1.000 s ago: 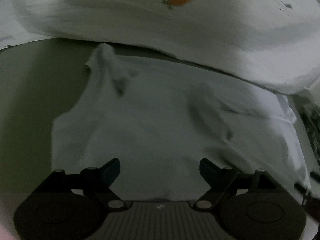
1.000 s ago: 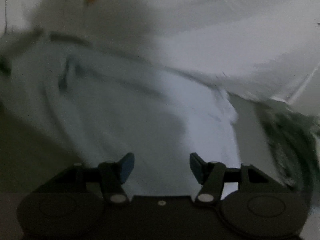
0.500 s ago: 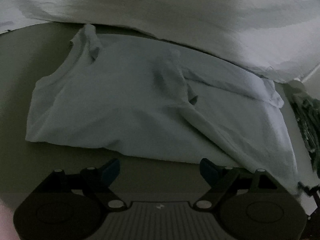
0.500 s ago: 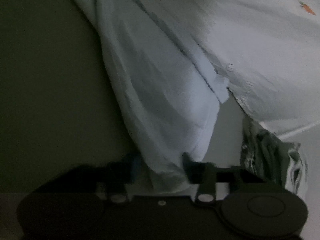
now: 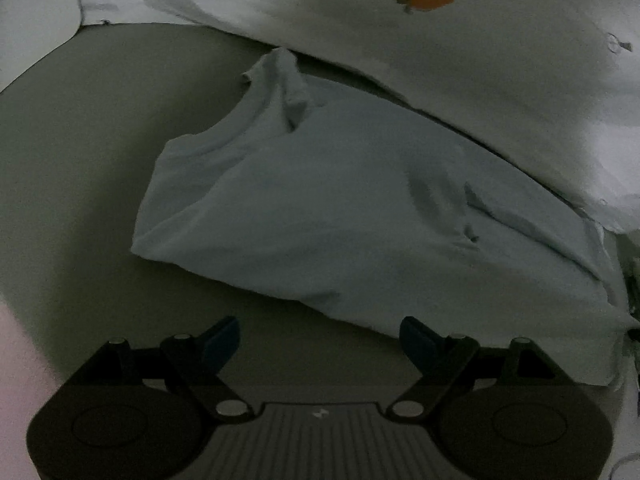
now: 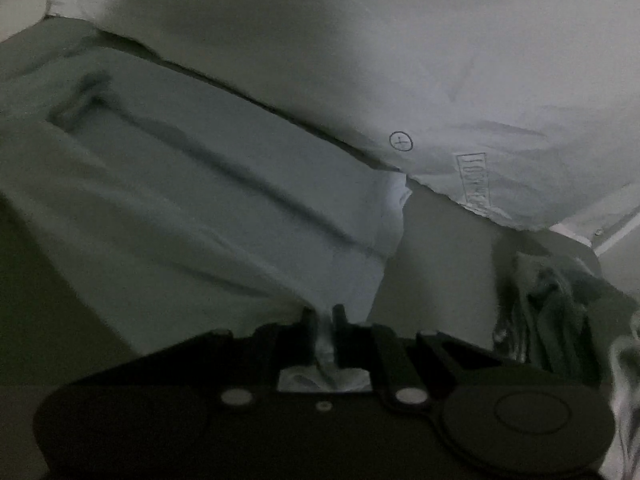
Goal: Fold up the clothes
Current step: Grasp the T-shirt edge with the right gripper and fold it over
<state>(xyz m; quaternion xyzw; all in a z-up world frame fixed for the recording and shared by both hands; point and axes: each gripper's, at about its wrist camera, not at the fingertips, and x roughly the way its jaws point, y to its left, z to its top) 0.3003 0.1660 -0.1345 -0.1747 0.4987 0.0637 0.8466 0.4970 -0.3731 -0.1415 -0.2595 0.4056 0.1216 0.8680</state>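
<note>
The right hand-held gripper (image 6: 323, 316), its jaws spread over bare cloth a second ago, now has them closing the last bit onto a bunched corner of the pale blue T-shirt (image 6: 192, 200), cloth pinched between the pads. The left hand-held gripper (image 5: 319, 334) stays released, jaws wide with nothing between them; a second ago they hung over the shirt, now over the bare grey-green surface (image 5: 80, 200) just short of the shirt's (image 5: 340, 208) near edge. The shirt lies rumpled and partly doubled over on that surface, its long axis running from the collar end at upper left in the left wrist view down to the corner at lower right. Beyond it a white sheet with a carrot print (image 5: 480, 60) overlaps its far edge. Dark patterned cloth (image 6: 560, 304) lies heaped to the right. The light is dim.
</note>
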